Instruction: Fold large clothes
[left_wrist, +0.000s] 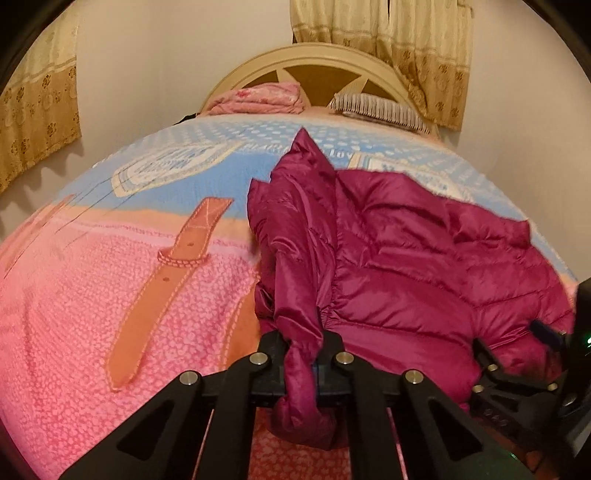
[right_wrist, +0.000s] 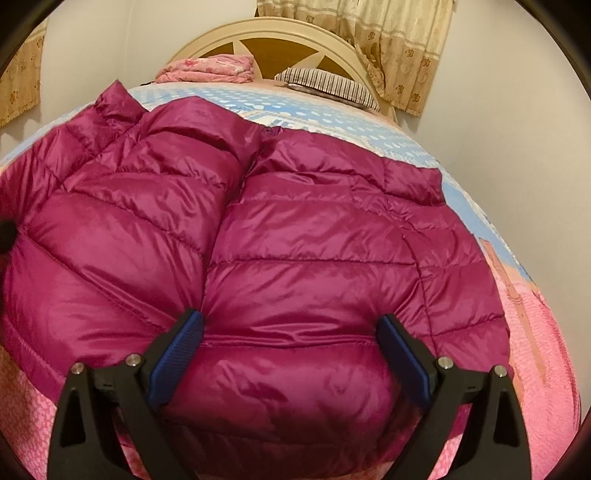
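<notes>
The jacket (right_wrist: 280, 236) hides much of the bed (right_wrist: 546, 332) in the right wrist view; its hem runs off the lower edge; the right hand-held gripper (left_wrist: 517, 354) is cut off in the left wrist view.

There is one puffy purple jacket (right_wrist: 295, 236) on one bed (left_wrist: 92, 295). Two grippers show, the left gripper (left_wrist: 301, 363) and the right gripper (right_wrist: 291, 354). One striped pillow (right_wrist: 328, 85), one pink folded blanket (right_wrist: 207, 68), and maybe two curtains (left_wrist: 406, 48).

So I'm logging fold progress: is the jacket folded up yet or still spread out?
Mostly spread. The magenta puffer jacket lies broad across the bedspread; only one bunched part is pinched in the left gripper.
</notes>
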